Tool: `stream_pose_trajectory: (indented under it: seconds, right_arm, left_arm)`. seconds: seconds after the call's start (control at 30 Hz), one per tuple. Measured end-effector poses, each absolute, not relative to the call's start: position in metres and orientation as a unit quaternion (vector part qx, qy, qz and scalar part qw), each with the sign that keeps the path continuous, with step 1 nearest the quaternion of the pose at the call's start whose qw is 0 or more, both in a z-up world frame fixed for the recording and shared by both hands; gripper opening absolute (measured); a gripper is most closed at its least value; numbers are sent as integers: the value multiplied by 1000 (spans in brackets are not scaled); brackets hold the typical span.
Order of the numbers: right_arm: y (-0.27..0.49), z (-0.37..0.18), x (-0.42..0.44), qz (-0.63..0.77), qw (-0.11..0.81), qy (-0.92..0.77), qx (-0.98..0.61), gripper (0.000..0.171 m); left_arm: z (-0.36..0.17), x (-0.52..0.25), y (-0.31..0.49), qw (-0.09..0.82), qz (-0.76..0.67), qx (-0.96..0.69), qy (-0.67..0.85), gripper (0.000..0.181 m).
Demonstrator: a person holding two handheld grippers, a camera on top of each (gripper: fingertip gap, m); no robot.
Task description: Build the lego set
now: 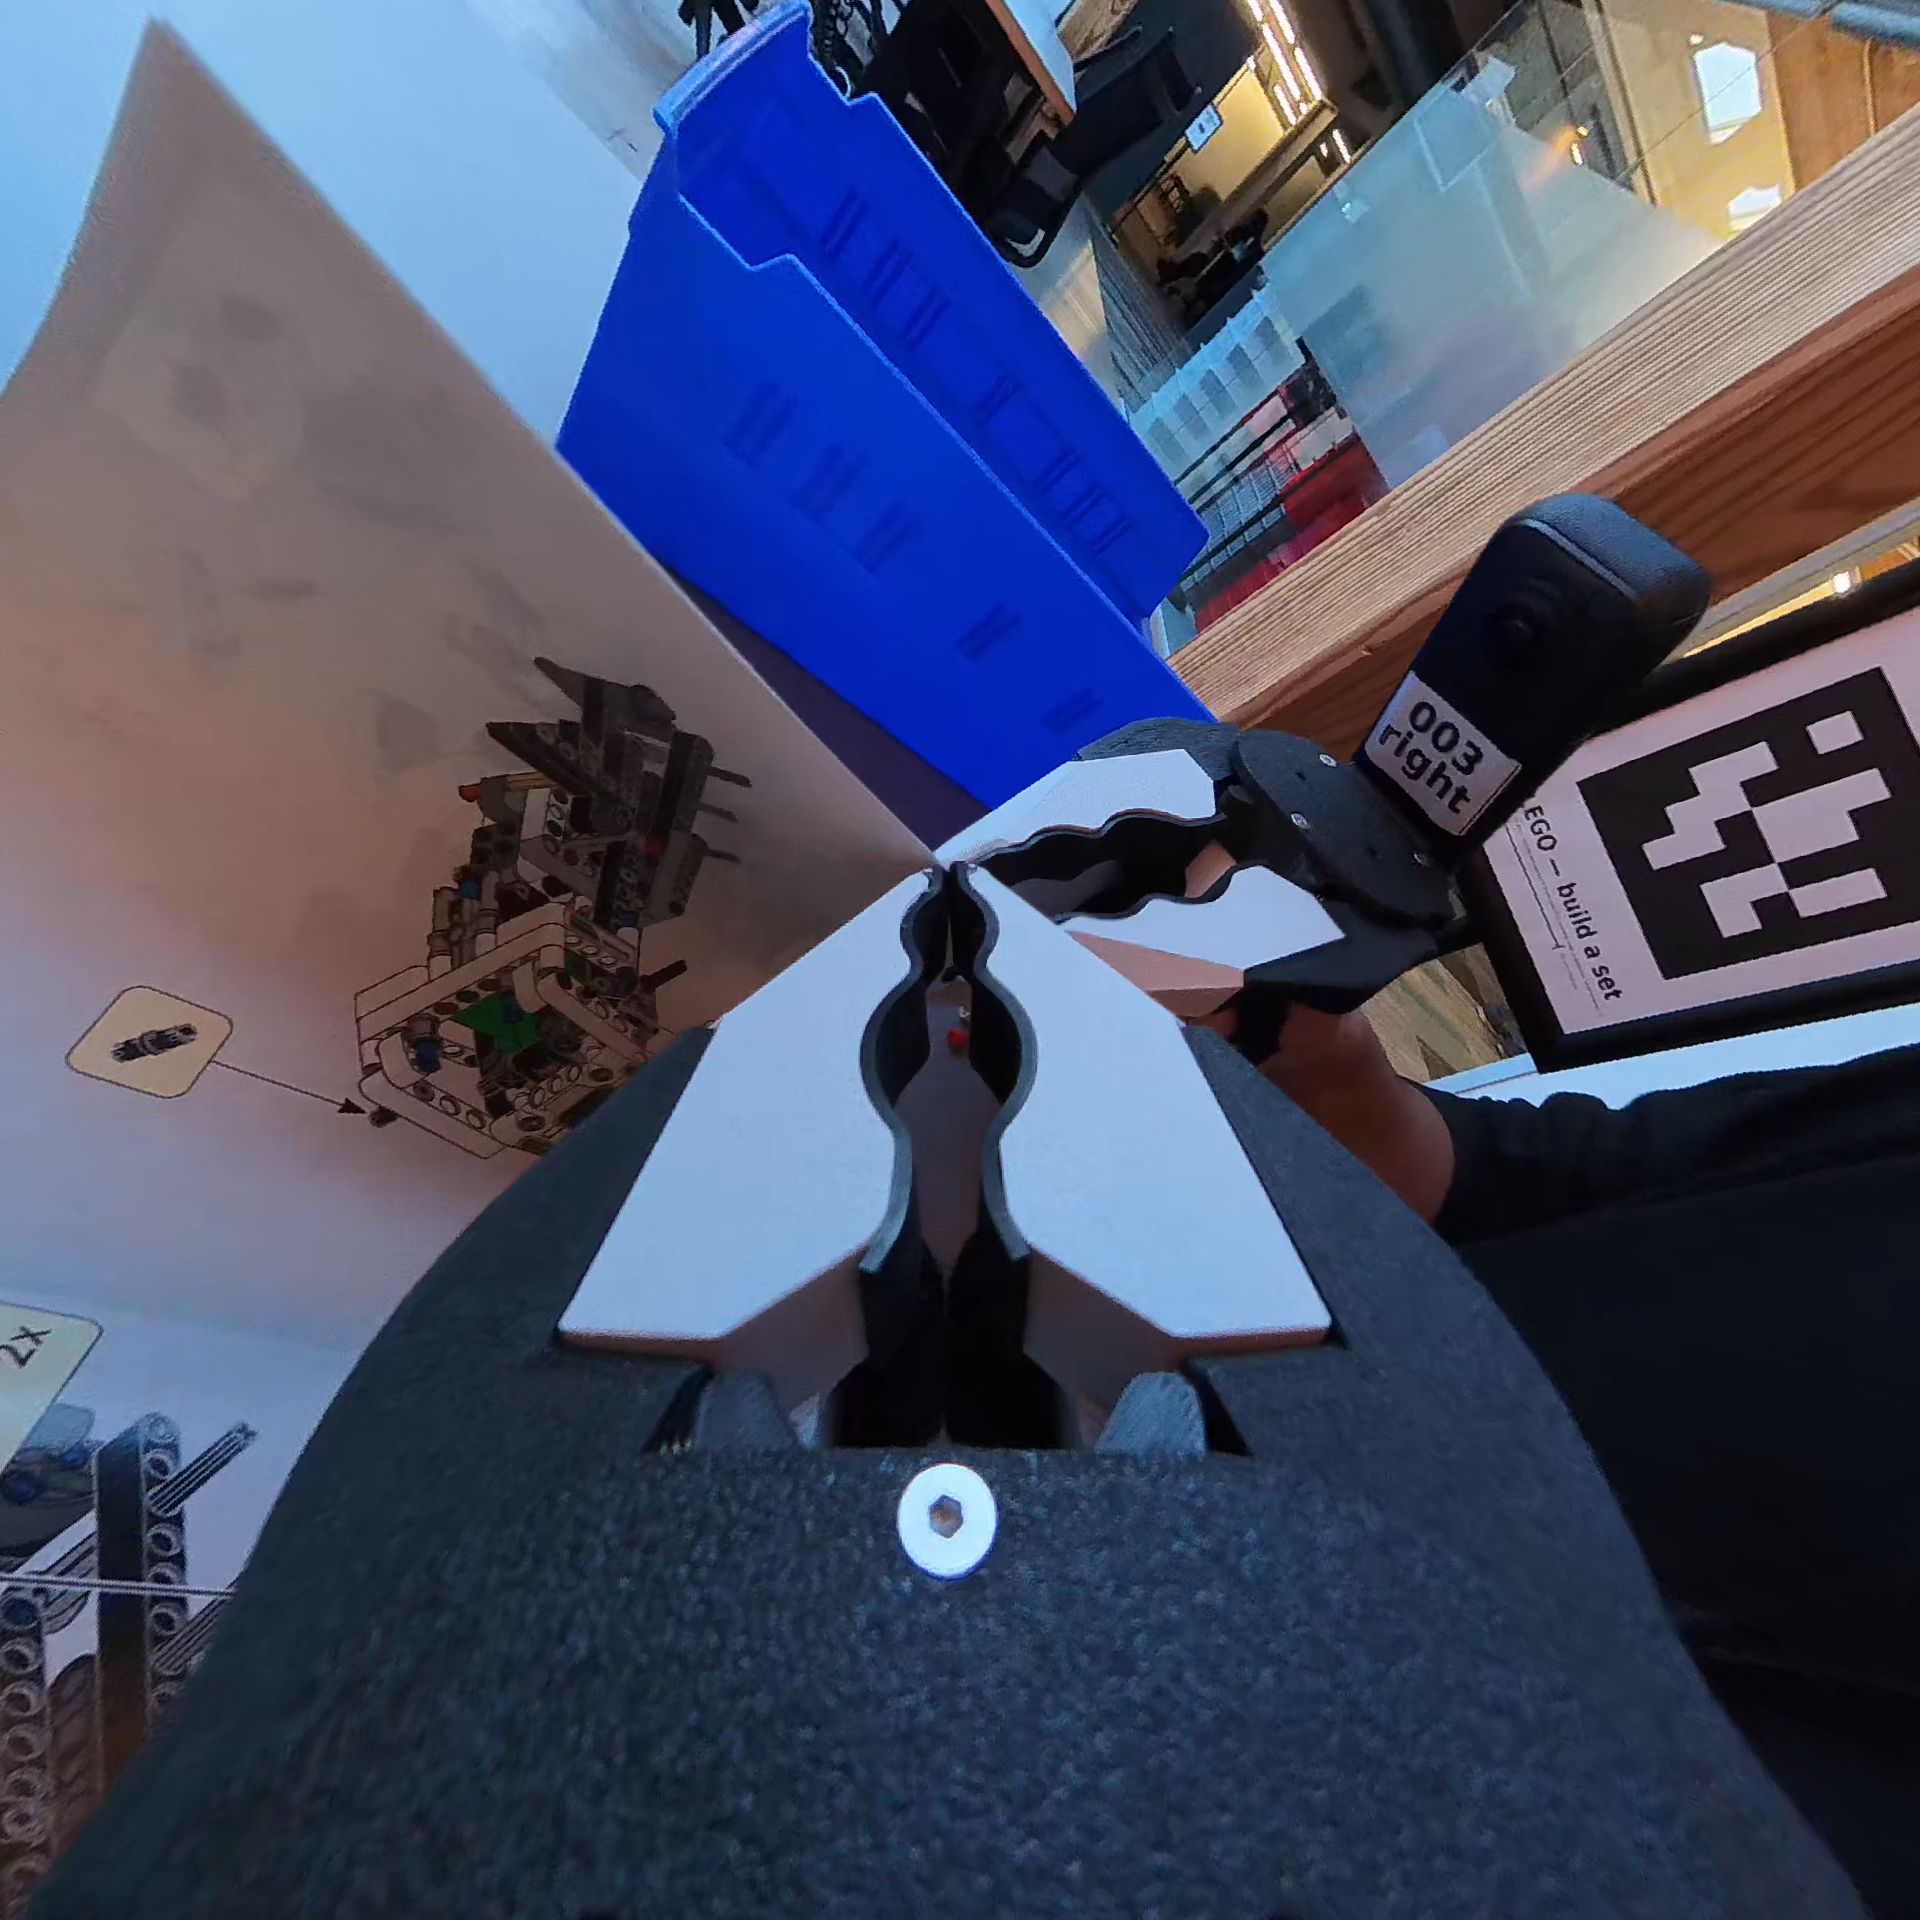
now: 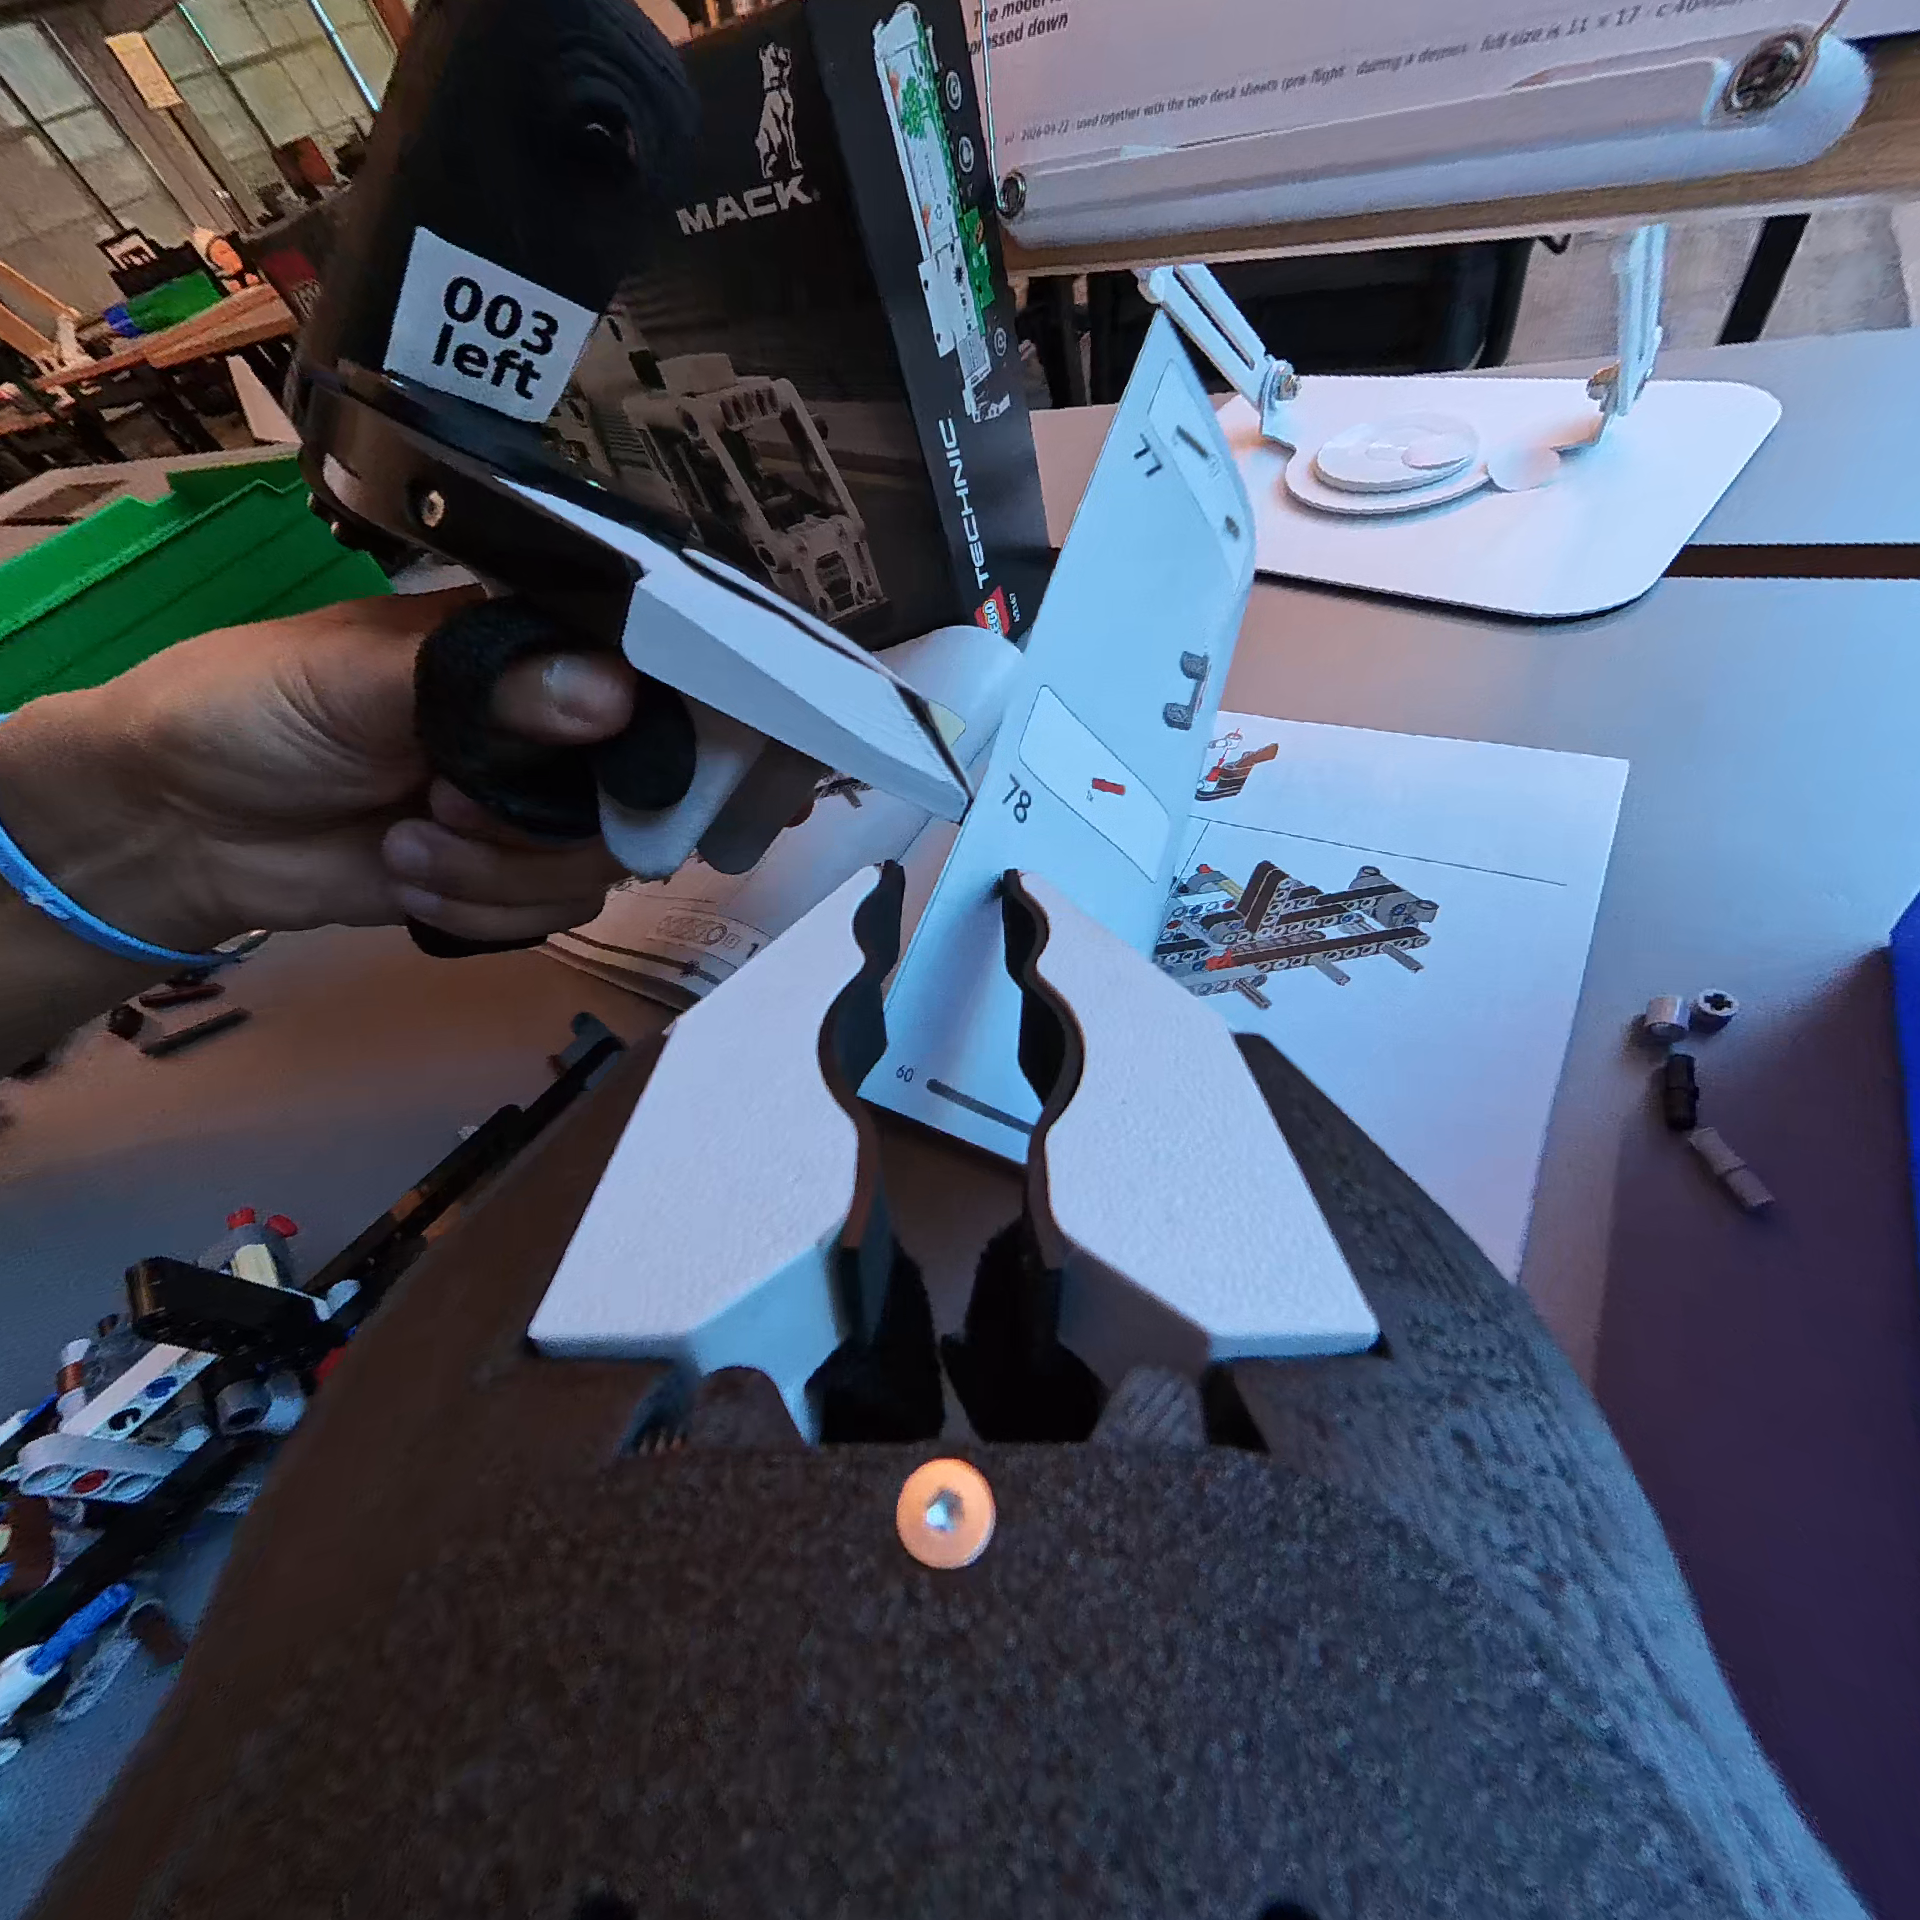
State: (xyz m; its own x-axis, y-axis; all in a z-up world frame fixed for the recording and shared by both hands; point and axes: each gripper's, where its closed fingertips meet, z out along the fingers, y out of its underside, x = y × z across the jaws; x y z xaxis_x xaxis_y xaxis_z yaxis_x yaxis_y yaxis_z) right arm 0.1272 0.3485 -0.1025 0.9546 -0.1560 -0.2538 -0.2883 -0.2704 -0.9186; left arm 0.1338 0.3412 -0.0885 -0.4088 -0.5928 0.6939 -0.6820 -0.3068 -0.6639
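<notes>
The instruction booklet [image 2: 1455,935] lies open on the table, with one page [image 2: 1101,665] lifted upright. My left gripper [image 1: 948,883] is shut on that page's edge; the page [image 1: 364,727] fills the left of the left wrist view. In the right wrist view the left gripper [image 2: 961,805] meets the page at its left edge. My right gripper [image 2: 951,894] is open. The lifted page stands between its fingers, which do not press on it. The right gripper [image 1: 1023,888] also shows open in the left wrist view, just right of my left fingertips.
A blue bin [image 1: 883,436] stands behind the page. The set's black box [image 2: 790,416] and a green bin [image 2: 156,561] stand at the back left. A part-built model [image 2: 177,1361] lies at the left, small loose parts [image 2: 1683,1081] at the right. A white stand [image 2: 1507,488] is behind. Both grippers' tips are close together, under 4 cm apart. The part-built model [image 2: 177,1361] is about equally far from each gripper, around 20 cm.
</notes>
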Motion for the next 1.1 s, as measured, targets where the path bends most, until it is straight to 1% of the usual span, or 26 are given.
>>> stream_pose_trajectory:
  seconds: [0.1, 0.17, 0.4, 0.53, 0.6, 0.63, 0.67, 0.73, 0.8, 0.87, 0.9, 1.0, 1.07, 1.1]
  right_arm:
    - [345, -101, 129, 55, 593, 142, -791, 17]
    - [343, -101, 128, 58, 593, 141, -790, 19]
    - [326, -100, 136, 55, 603, 171, -778, 38]
    - [311, -125, 150, -10, 552, 200, -810, 37]
    - [308, -135, 158, -41, 520, 213, -826, 35]
    - [307, -138, 157, -45, 504, 206, -838, 36]
    - [305, -135, 151, -39, 494, 193, -847, 36]
    - [294, -121, 135, -31, 499, 178, -847, 36]
    - [273, -113, 124, -47, 504, 175, -845, 35]
    - [248, -110, 116, -57, 515, 181, -836, 32]
    - [235, -110, 112, -54, 517, 188, -833, 32]
    - [202, -109, 103, -40, 531, 217, -818, 31]
    - [187, -109, 99, -26, 538, 233, -810, 31]
    - [182, -109, 98, -20, 540, 240, -807, 31]
  left_arm:
    - [-90, 134, 342, 34, 598, 544, -587, 0]
    - [-90, 134, 342, 37, 601, 541, -587, 0]
    - [-94, 137, 344, 39, 604, 542, -583, 0]
    - [-109, 143, 346, 6, 562, 553, -615, 0]
    - [-125, 139, 334, 6, 512, 532, -674, 13]
    - [-138, 137, 331, -12, 465, 514, -721, 20]
    - [-152, 137, 332, -51, 411, 491, -767, 28]
    - [-163, 146, 333, -137, 339, 428, -827, 34]
    - [-167, 154, 326, -166, 305, 380, -858, 50]
    - [-175, 162, 323, -174, 273, 349, -879, 55]
    - [-179, 164, 321, -169, 265, 341, -886, 54]
    - [-179, 163, 313, -133, 300, 349, -878, 47]
    - [-182, 162, 316, -127, 304, 354, -875, 47]
    - [-182, 161, 315, -122, 312, 357, -872, 50]
